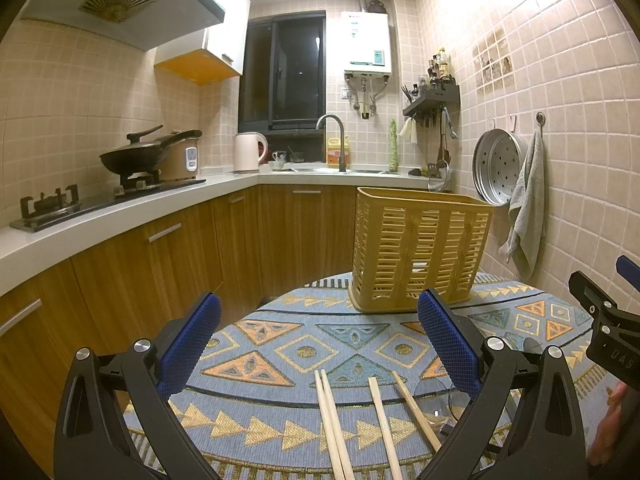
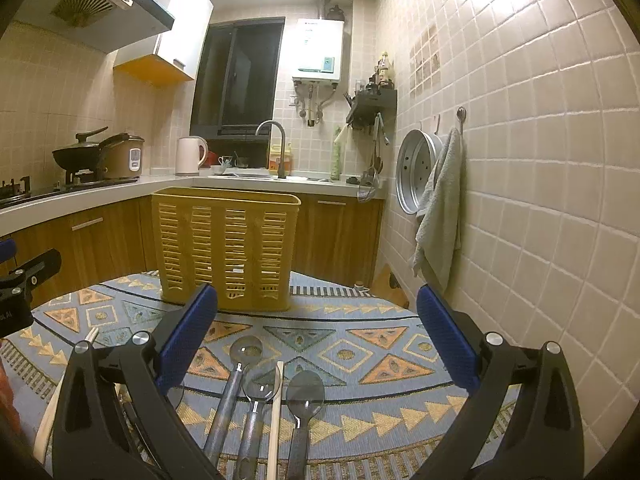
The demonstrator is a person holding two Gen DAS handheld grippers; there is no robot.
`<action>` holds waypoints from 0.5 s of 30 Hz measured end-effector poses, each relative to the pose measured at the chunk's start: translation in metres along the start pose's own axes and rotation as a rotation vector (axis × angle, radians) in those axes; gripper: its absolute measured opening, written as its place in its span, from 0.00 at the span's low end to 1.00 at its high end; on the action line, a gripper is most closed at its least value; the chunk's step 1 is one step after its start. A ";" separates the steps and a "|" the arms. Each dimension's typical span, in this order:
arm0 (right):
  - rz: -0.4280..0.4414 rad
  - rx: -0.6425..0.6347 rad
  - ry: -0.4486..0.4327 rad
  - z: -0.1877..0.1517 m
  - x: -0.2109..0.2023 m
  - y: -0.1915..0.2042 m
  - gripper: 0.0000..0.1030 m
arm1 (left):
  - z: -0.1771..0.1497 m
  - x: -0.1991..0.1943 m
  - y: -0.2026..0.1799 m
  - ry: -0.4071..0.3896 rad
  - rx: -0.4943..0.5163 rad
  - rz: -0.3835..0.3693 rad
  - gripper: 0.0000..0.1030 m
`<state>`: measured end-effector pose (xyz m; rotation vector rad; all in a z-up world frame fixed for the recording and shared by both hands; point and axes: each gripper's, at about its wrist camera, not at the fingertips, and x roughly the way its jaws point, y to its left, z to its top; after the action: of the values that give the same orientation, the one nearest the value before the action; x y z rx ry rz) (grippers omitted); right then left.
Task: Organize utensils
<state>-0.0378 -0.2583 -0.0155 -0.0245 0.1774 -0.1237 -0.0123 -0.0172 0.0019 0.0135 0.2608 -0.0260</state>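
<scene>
A yellow slotted utensil basket (image 1: 420,248) stands upright at the far side of a round table with a patterned cloth (image 1: 304,344); it also shows in the right wrist view (image 2: 228,244). Several wooden chopsticks (image 1: 332,424) lie on the cloth between the fingers of my left gripper (image 1: 320,324), which is open and empty. My right gripper (image 2: 316,320) is open and empty above three clear spoons (image 2: 240,364) and one chopstick (image 2: 276,412). The right gripper's side shows at the right edge of the left view (image 1: 600,320).
A kitchen counter (image 1: 120,216) with stove, wok, kettle and sink runs along the left and back. A tiled wall (image 2: 520,200) with a hanging towel (image 2: 440,208) and steamer tray (image 2: 416,168) stands close on the right. More chopsticks (image 2: 52,412) lie at the left.
</scene>
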 end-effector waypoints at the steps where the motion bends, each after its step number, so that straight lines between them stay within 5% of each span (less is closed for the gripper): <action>1: -0.001 -0.001 0.000 0.000 0.000 0.000 0.93 | 0.000 -0.001 -0.001 0.000 0.000 0.000 0.93; 15: -0.001 -0.007 0.009 -0.002 0.002 0.003 0.93 | 0.000 0.002 0.002 0.000 0.000 0.000 0.93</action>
<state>-0.0360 -0.2559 -0.0175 -0.0314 0.1865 -0.1244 -0.0106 -0.0156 0.0014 0.0133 0.2606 -0.0256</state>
